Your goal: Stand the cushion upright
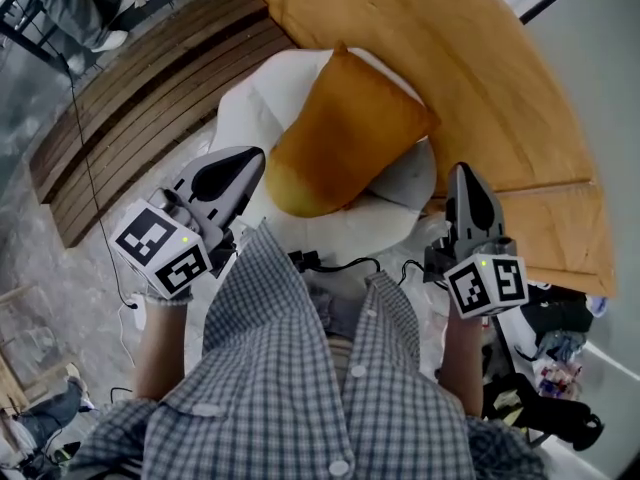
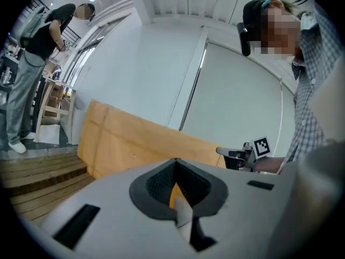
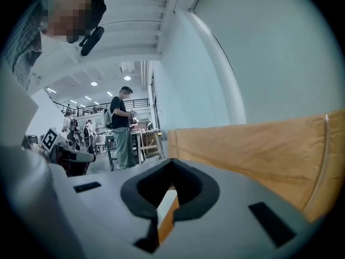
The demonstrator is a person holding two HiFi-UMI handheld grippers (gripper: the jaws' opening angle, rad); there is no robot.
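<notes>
The orange cushion (image 1: 345,133) sits on a round white seat (image 1: 405,183), between the two tools and a little ahead of them. One corner points away from the person, towards the big wooden board (image 1: 480,68) beyond both tools. Seen from above it looks propped rather than flat, but I cannot tell how steeply it leans.

The left tool (image 1: 250,160) has its jaws pressed together with nothing clamped in them. Only a sliver of orange and white shows through the slot further back. Its tips are just beside the cushion's lower left edge, and I cannot tell whether they touch it. The right tool (image 1: 465,173) is also closed, its jaws meeting at the tip and holding nothing. It stands off to the cushion's right, apart from it, over the rim of the seat and in front of the board.

A slatted wooden platform (image 1: 140,118) lies to the left of the left tool. Behind both tools, close to the person's checked shirt (image 1: 300,368), a black cable (image 1: 340,265) runs across the seat's near edge. Far past the left tool someone in grey trousers (image 2: 27,74) stands by the platform, and another person (image 3: 123,128) stands at a table in the hall off to the right tool's left
</notes>
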